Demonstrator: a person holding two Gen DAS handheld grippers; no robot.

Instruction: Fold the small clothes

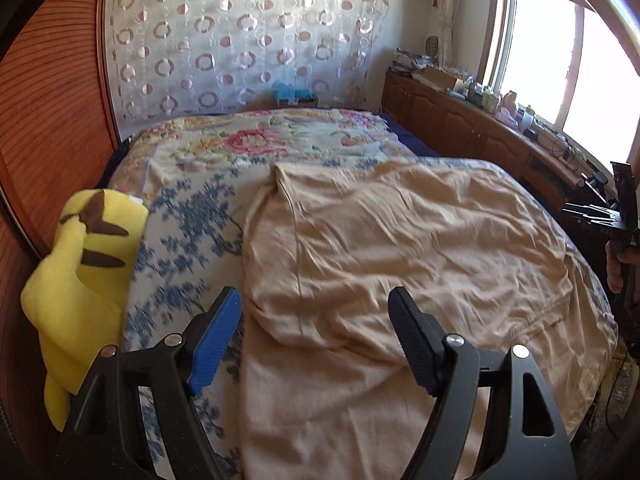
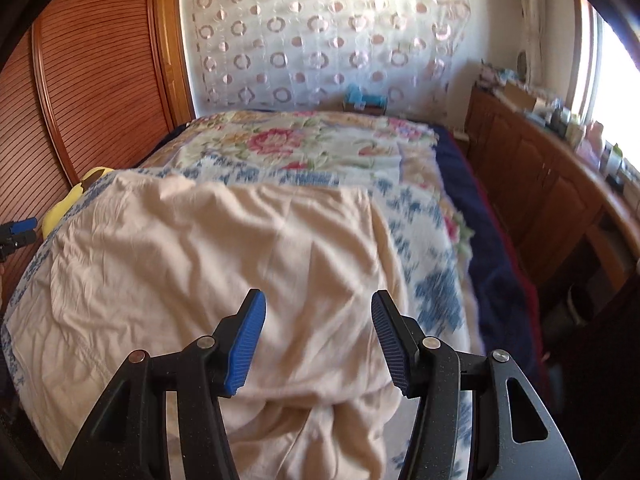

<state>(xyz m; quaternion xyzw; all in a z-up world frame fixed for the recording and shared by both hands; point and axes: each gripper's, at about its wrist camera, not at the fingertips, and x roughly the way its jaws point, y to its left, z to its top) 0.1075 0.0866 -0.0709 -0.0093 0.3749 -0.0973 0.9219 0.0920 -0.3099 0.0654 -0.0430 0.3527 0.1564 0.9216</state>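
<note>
Garment (image 1: 400, 240) spread on bed, below both open jaws, untouched

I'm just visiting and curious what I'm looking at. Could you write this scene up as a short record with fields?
setting: bedroom, with a bed under a blue-and-white floral cover
garment: beige garment, spread out and wrinkled on the bed
left gripper: open, over the garment's near left part, gripping nothing
right gripper: open, over the garment's near right part, gripping nothing
beside the bed: yellow plush toy against the wooden wardrobe
far side: window above a cluttered wooden cabinet
folding: not visibly started
</note>
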